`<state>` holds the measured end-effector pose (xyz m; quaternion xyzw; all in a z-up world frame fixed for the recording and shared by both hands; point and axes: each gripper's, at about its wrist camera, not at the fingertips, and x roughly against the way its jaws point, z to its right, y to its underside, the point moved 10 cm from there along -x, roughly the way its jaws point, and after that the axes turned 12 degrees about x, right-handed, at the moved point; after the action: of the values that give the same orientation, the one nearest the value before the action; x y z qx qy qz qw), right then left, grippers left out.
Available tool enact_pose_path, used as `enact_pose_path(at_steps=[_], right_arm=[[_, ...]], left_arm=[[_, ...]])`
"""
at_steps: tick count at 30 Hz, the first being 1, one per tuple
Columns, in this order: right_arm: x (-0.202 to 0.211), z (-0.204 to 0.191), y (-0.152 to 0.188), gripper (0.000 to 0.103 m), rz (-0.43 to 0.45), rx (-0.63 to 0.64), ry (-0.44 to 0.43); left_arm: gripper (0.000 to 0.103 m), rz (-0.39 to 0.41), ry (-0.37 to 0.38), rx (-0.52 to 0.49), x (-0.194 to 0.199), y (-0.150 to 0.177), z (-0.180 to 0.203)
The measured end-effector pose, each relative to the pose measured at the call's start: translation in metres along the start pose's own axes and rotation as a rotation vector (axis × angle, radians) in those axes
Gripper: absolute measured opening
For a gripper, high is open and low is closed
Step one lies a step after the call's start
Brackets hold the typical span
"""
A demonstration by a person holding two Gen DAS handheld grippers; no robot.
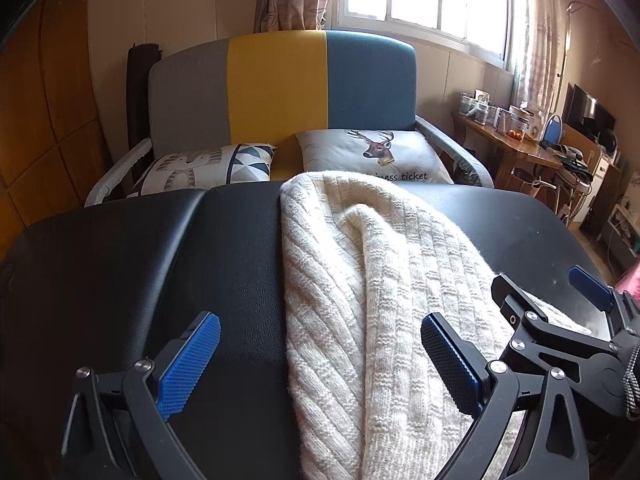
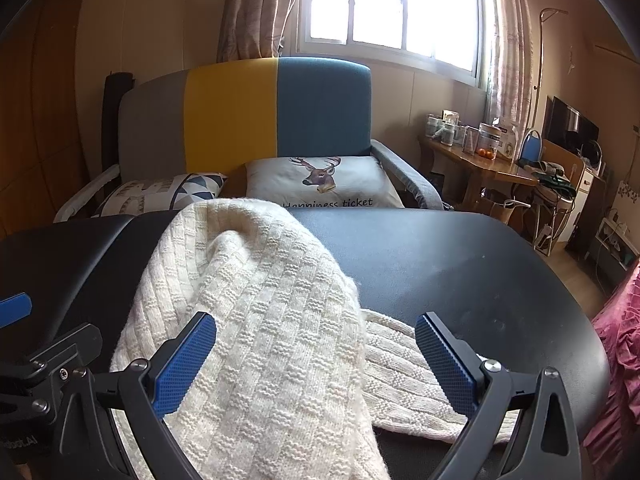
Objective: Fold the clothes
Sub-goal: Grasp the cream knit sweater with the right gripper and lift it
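Left wrist view: cream knit sweater [image 1: 360, 280] lies bunched lengthwise on the black padded table [image 1: 120, 260], a flatter part spread out on its right side. Left gripper [image 1: 320, 364] spread wide, holding nothing, hovering over the sweater's near left edge; right gripper [image 2: 316, 364] likewise wide and empty above the near part. Chunky knit looks soft, floppy, light to medium in weight, and probably stretchy and not slippery. It should drape and sag when lifted. Best pinch is likely a thick edge or hem, one per gripper.
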<state>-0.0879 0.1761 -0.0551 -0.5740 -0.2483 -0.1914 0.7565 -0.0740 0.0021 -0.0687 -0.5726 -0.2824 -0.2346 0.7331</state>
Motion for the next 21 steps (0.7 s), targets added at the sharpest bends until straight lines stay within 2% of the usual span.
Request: enact_pose_path(at_steps=[4,7,9,13,16,18,21], right_arm=[[-0.002,0.000,0.002,0.103,-0.007,0.004,0.001],[-0.003,-0.002,0.003,0.103,-0.009,0.002,-0.003],[-0.001,-0.002,0.002,0.102,-0.003,-0.011,-0.040],[0.003,-0.009,0.007,0.102,0.025,-0.121,-0.292],[0.008,-0.003,0.021,0.102,0.011,-0.263,-0.519],[0.012,0.014,0.037,0.102,0.003,-0.360,-0.586],[0.018,0.049,0.066,0.099,-0.030,-0.490,-0.615]], left_arm=[[0.102,-0.001,0.011,0.003,-0.006,-0.001,0.000],[0.102,-0.015,0.029,0.007,-0.020,0.012,-0.005],[0.102,-0.040,0.063,0.006,-0.022,0.018,-0.006],[0.103,-0.098,0.154,0.014,-0.023,0.034,-0.007],[0.103,-0.120,0.199,0.024,-0.019,0.047,-0.018],[0.103,-0.135,0.230,0.031,-0.017,0.056,-0.025],[0.103,-0.204,0.275,0.085,-0.018,0.073,-0.047]])
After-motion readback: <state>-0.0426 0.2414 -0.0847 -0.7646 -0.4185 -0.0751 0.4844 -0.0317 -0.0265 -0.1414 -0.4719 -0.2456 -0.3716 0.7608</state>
